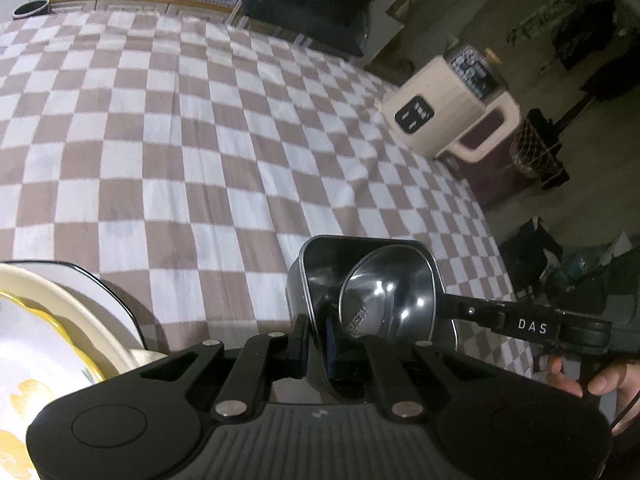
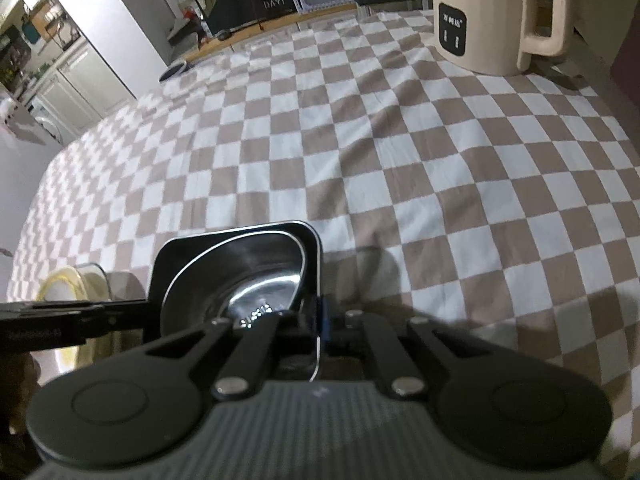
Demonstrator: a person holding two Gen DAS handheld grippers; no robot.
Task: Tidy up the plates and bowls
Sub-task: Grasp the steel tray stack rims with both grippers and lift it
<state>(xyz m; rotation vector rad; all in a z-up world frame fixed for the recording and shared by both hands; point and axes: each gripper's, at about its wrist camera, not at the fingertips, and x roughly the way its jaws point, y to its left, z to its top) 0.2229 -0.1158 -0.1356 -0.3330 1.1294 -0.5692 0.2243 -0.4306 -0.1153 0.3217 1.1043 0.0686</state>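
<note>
Metal dish (image 1: 320,280) with a bowl (image 1: 388,292) inside hangs between my tongs, left (image 1: 316,344) and right (image 2: 318,320) clamped on opposite rims; checkered cloth (image 1: 200,140) ahead lies open.

The square tin (image 1: 320,276) looked like dark polished metal with a bright rolled rim, and the round bowl (image 1: 390,300) inside it was mirror-glossy steel; the checked tablecloth (image 1: 200,140) was soft, matt, slightly creased cloth. At lower left the stacked plates (image 1: 48,312) shone like glazed ceramic; the kettle (image 2: 480,16) at upper right seemed smooth matt cream plastic; both grippers' bodies were matt black plastic.
</note>
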